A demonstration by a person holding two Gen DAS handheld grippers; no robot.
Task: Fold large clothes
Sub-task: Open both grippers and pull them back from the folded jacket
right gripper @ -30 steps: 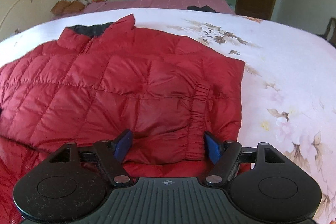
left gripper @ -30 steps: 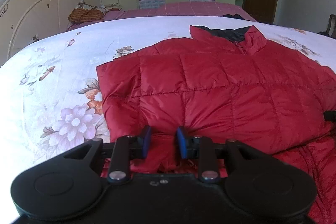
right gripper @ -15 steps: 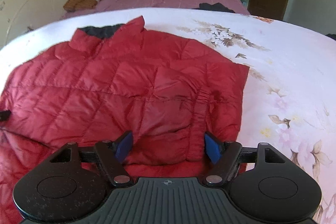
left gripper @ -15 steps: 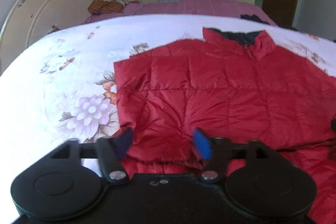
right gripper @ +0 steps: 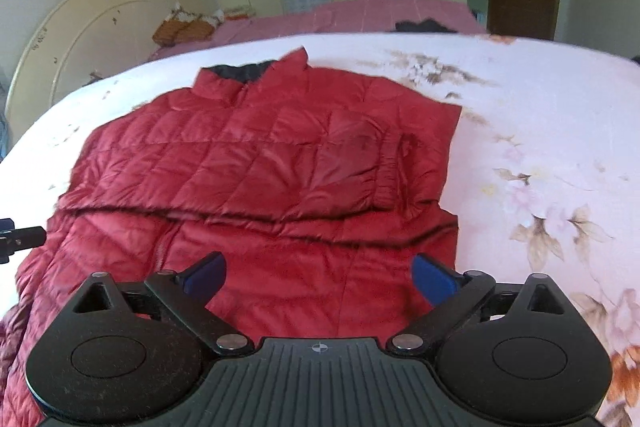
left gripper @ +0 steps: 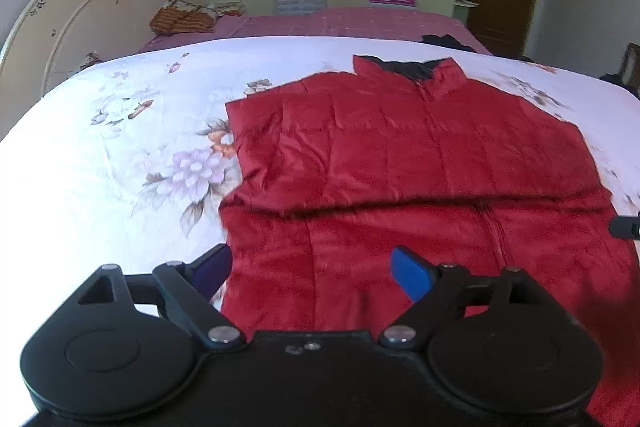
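A red quilted down jacket (left gripper: 400, 163) lies flat on the floral bed cover, collar with black lining at the far end; it also shows in the right wrist view (right gripper: 260, 167). Its sleeves are folded in over the body, and an elastic cuff (right gripper: 386, 171) lies on top at the right. My left gripper (left gripper: 312, 267) is open and empty above the jacket's near left part. My right gripper (right gripper: 318, 273) is open and empty above the near right part. Each gripper's tip shows at the edge of the other's view.
The white floral bed cover (left gripper: 120, 155) spreads left and right (right gripper: 540, 131) of the jacket. A cream headboard (left gripper: 80, 19) stands at the left. A pink sheet with an orange bundle (left gripper: 180, 19) and a dark cloth (right gripper: 424, 26) lies beyond. Wardrobes and a brown door stand behind.
My left gripper has let go of the jacket fabric and opened wide. Both grippers have drawn back and risen, so more of the jacket's near part shows.
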